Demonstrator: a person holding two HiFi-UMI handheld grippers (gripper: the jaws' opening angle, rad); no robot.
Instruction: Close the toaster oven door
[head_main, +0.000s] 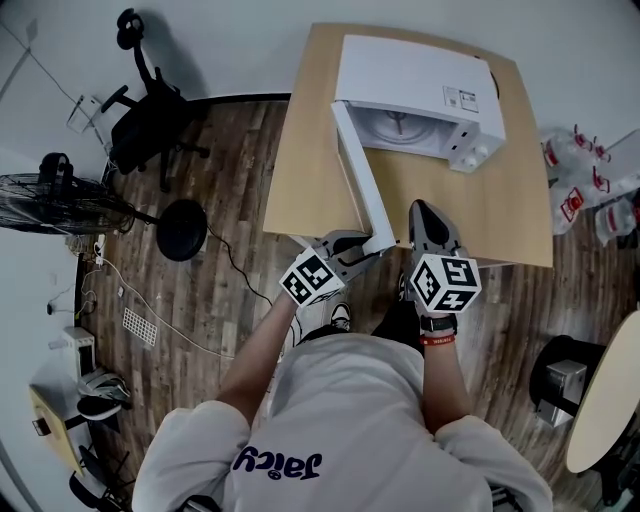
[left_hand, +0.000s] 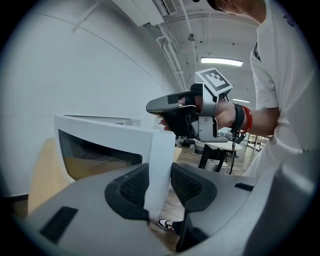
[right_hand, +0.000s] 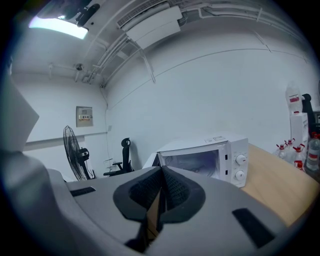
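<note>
On the light wooden table (head_main: 520, 200), toward its far side, sits the white toaster oven (head_main: 420, 75), front facing the person. Its door (head_main: 360, 170) is wide open. It is hinged on the oven's left and swung out toward the person, with the free end reaching the table's near edge. Two knobs (head_main: 470, 155) are on the right of the front panel, and the cavity is exposed.

The left gripper (head_main: 372, 245) is at the door's free end. In the left gripper view its pads (left_hand: 134, 186) are clamped on the white door edge (left_hand: 160, 150), one on each face. The dark mesh window runs off to the left.

The right gripper (head_main: 424, 210) is just right of the door's free end, over the near table edge, apart from the door. In the right gripper view its jaws are together with nothing held (only a thin slit of wood shows between the pads), and it points toward the open oven front (right_hand: 210, 155). The left gripper view shows the right gripper (left_hand: 152, 106) from the side, in a gloved hand (left_hand: 182, 120), beyond the door.

Off the table, on the wood floor, are an office chair (head_main: 150, 110), a fan (head_main: 50, 195) and a round stool (head_main: 182, 230), all left. Bottles (head_main: 590, 180) are on the right.
</note>
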